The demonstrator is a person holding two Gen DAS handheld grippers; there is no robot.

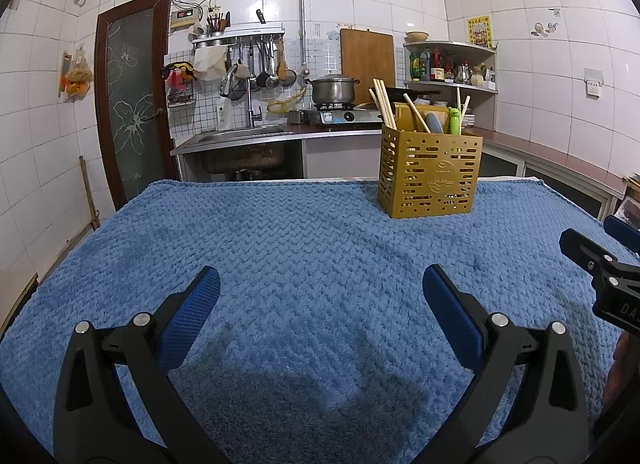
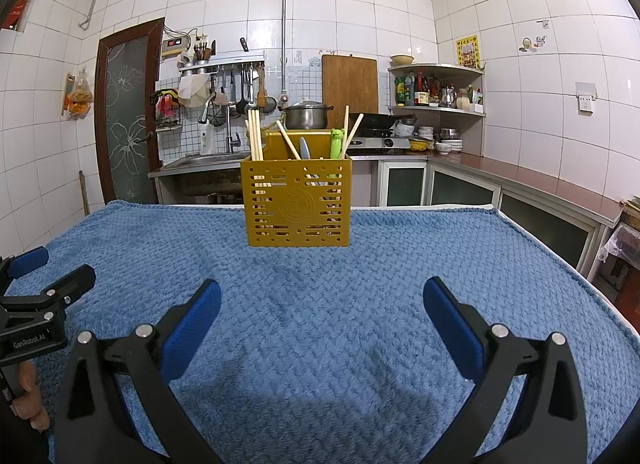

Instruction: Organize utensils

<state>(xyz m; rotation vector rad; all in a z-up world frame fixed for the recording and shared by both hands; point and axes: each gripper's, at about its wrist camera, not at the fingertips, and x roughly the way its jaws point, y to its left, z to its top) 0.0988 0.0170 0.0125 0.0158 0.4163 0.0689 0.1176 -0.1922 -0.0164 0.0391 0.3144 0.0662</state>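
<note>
A gold perforated utensil holder [image 1: 430, 174] stands upright at the far side of the blue towel [image 1: 280, 248]; it also shows in the right wrist view [image 2: 298, 204]. It holds wooden chopsticks [image 1: 383, 106], a grey utensil [image 1: 434, 122] and a green utensil [image 1: 454, 120]. My left gripper [image 1: 320, 296] is open and empty, low over the towel, well short of the holder. My right gripper [image 2: 322, 304] is open and empty, facing the holder from the near side. Each gripper shows at the edge of the other's view.
The towel [image 2: 320, 284] covers a table. Behind it are a sink counter [image 1: 240, 136], a stove with a steel pot [image 1: 334, 90], a corner shelf with bottles [image 1: 448, 68] and a brown door [image 1: 132, 96] at left.
</note>
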